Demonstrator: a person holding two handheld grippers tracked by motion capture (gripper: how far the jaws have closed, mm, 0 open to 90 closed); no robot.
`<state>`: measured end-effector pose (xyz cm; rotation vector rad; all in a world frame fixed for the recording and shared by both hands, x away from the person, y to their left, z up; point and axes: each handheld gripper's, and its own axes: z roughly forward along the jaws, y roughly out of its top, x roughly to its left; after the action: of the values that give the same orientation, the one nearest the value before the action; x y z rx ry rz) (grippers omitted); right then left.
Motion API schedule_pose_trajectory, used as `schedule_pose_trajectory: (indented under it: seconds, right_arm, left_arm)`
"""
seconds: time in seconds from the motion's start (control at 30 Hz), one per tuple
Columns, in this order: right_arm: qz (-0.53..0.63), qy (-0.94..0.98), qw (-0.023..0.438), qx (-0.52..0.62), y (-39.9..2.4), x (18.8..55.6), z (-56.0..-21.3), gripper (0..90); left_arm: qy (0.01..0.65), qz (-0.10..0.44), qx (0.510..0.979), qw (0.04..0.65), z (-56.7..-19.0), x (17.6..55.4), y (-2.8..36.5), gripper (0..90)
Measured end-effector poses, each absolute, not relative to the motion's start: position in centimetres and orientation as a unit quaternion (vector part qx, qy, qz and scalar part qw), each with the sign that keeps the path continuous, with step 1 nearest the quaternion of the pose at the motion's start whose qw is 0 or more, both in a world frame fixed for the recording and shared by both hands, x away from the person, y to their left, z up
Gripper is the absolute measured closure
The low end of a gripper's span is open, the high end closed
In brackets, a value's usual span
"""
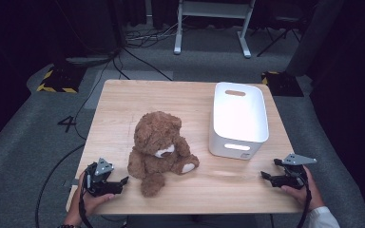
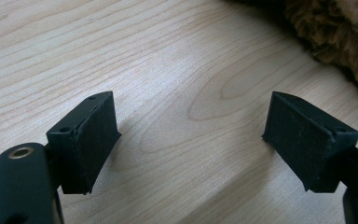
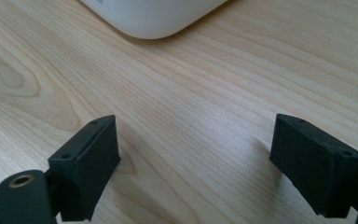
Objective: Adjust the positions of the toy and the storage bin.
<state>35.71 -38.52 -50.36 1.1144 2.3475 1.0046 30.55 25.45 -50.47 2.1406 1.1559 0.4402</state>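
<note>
The bear (image 1: 160, 151) sits upright mid-table, left of the bin (image 1: 239, 119), leaning slightly. The left gripper (image 1: 119, 182) lies just beside the bear's near foot, pointing at it, jaws wide and empty. The right gripper (image 1: 267, 176) rests well off to the bear's right, in front of the bin, also wide and empty. The left hand (image 1: 92, 199) is nearer.

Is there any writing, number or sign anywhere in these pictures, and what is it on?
"4": a dark figure on the grey floor, left of the table.
Yellow and black hazard stripes, a sign without words: on the dark base at the far left.
No writing can be made out on the teddy bear, the white bin or either gripper; in the right gripper view, faint marks on the bin's edge are too blurred to read.
</note>
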Motion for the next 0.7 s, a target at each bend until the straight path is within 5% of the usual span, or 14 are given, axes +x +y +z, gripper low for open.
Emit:
schedule_pose_trajectory:
  seconds: [0.7]
  right_arm:
    - [0.408,0.82,0.191,0.353,-37.9,35.5,-46.2,23.3]
  left_arm:
    - [0.427,0.151,0.822,0.345,-50.1,30.6,24.9,19.5]
